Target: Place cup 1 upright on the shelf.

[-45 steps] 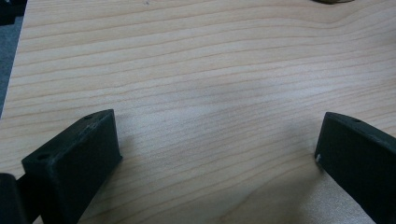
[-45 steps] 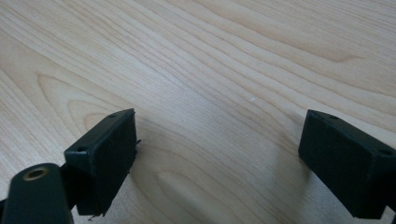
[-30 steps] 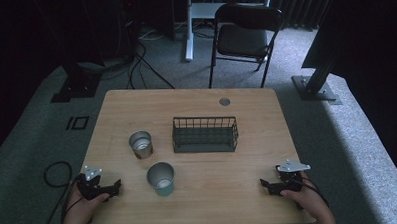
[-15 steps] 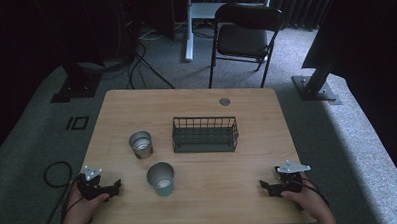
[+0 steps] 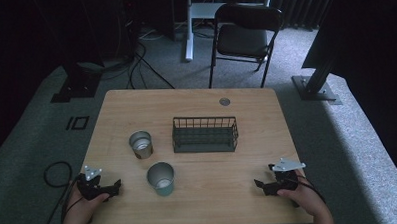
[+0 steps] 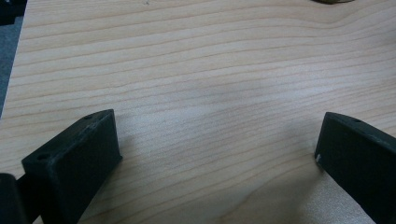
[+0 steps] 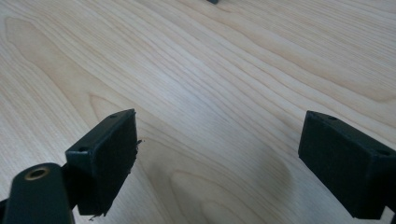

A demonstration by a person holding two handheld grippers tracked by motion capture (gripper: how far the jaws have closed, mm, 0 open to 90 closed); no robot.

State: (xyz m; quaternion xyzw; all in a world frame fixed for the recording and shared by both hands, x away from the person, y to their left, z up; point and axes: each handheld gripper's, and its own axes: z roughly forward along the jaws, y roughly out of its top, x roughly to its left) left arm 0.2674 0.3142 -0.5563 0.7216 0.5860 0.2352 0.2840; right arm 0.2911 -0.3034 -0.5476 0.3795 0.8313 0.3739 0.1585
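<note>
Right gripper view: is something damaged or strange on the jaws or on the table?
A small thing only: the inner pad of one jaw of the right gripper looks frayed, with ragged bits at its edge and lower corner. The table beneath is bare wood, without spill or mark. Both jaws stand wide apart, holding nothing.

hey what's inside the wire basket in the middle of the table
Through the open top and bars of the wire basket, nothing shows inside, just its dark floor. The near wall's bars partly screen the bottom, so something small and flat there can't be ruled out.
</note>
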